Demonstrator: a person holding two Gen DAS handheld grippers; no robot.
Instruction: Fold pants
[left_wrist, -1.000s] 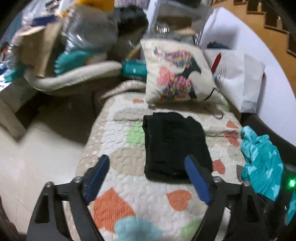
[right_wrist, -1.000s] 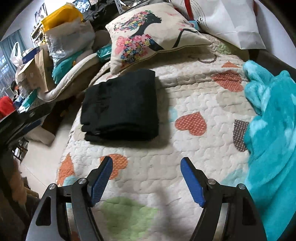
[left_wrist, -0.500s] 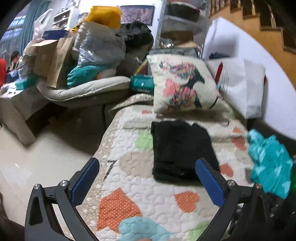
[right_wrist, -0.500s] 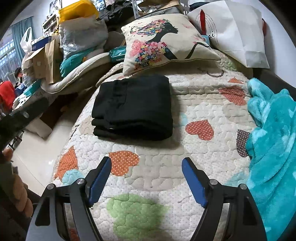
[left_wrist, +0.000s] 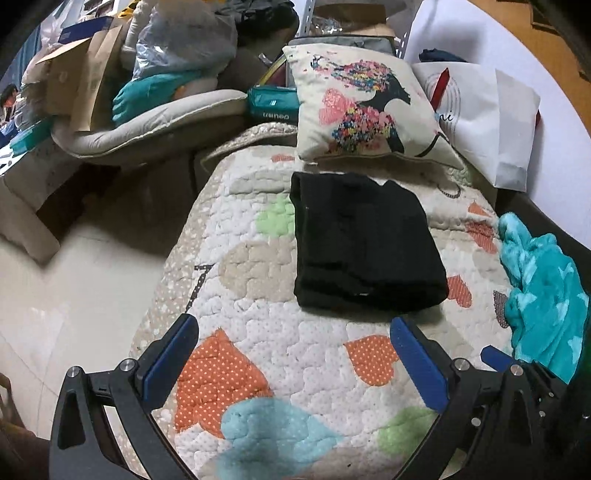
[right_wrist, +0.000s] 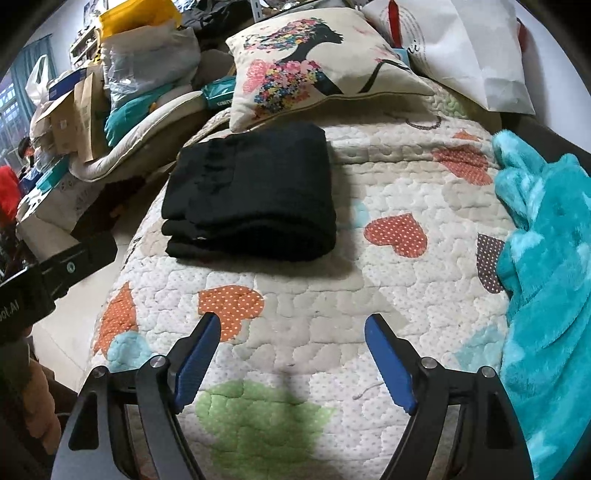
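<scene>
The black pants (left_wrist: 364, 240) lie folded into a compact rectangle on the quilted heart-pattern bedspread (left_wrist: 280, 347), just below the pillow. They also show in the right wrist view (right_wrist: 251, 195). My left gripper (left_wrist: 291, 328) is open and empty, held back from the near edge of the pants. My right gripper (right_wrist: 291, 325) is open and empty, also short of the pants, above the bedspread (right_wrist: 306, 302). Part of the left gripper's body (right_wrist: 55, 273) shows at the left of the right wrist view.
A floral pillow (left_wrist: 365, 110) and a white bag (left_wrist: 491, 118) lie at the head of the bed. A teal fleece blanket (right_wrist: 546, 273) is bunched on the right. Bags, boxes and a cushion (left_wrist: 147, 122) pile up at left beside bare floor (left_wrist: 74, 288).
Both grippers have drawn back a little from the folded pants and stay open. The pants have not moved.
</scene>
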